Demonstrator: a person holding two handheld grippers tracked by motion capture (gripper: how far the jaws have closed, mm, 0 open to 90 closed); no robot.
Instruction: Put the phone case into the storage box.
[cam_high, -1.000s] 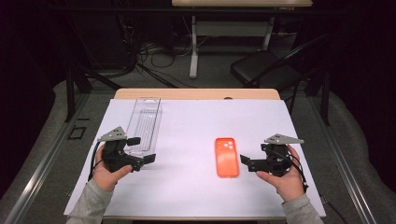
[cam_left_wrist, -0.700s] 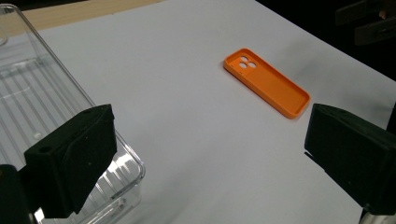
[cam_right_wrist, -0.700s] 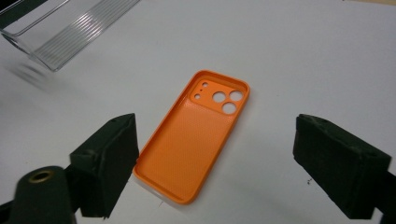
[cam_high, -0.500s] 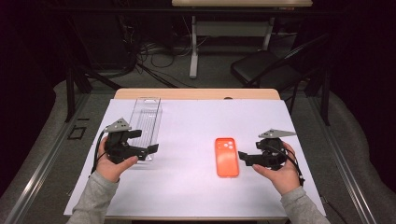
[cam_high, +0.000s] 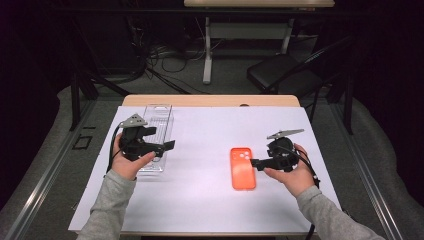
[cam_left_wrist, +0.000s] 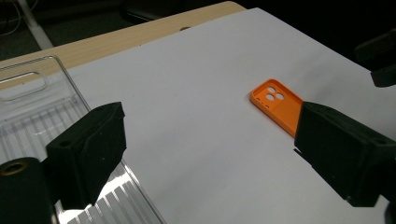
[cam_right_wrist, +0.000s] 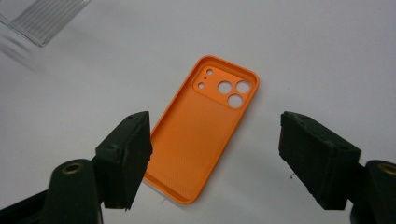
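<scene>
surface: white sheet (cam_high: 200, 200) on wooden table (cam_high: 210, 100) | room: dark | fingers: both pairs apart, closing, nothing between

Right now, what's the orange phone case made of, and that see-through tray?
The orange phone case looks like soft matte plastic or silicone: no shine, and a fine dotted texture inside. The clear tray looks like hard glossy plastic: you see the white table cover through it, and its ribbed floor catches bright glints.

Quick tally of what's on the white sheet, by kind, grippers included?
Orange phone case: 1
Clear plastic tray: 1
Black grippers: 2, the left gripper and the right gripper, both with jaws apart and nothing between them
Total: 4
</scene>
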